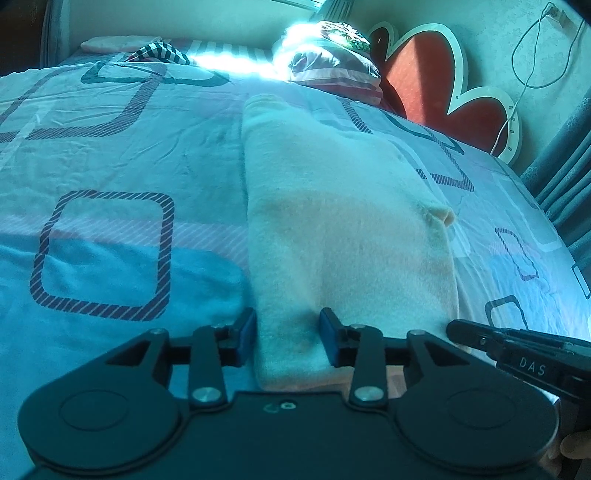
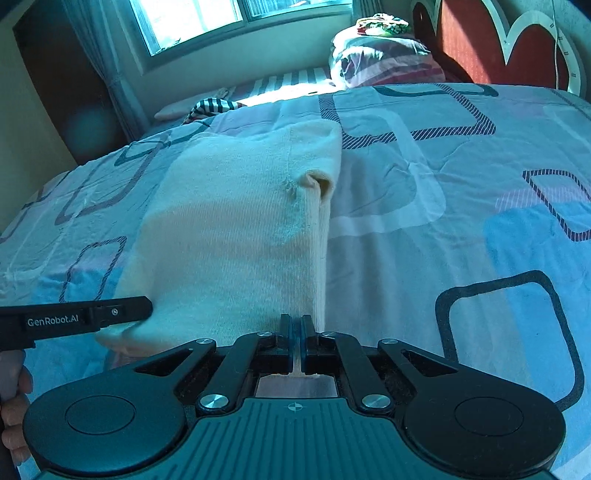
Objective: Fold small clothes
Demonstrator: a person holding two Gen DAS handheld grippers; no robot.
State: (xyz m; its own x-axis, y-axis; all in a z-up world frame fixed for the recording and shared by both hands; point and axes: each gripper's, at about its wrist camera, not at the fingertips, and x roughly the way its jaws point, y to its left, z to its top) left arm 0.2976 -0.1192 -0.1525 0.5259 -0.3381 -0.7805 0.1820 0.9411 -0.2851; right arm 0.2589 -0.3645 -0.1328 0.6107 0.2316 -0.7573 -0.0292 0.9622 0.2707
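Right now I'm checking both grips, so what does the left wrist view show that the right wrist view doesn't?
Left wrist only: the left gripper with its jaws apart, the cream garment lying between them, pads not pressing.

Right wrist only: the right gripper shut on the garment's near edge, and a window.

Both: the garment folded lengthwise on the patterned bedsheet, and the red headboard.

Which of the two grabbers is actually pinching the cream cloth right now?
The right gripper: its blue pads are shut on the near edge of the cream garment. The left gripper stands open, pads apart with the cloth's corner lying loosely between them.
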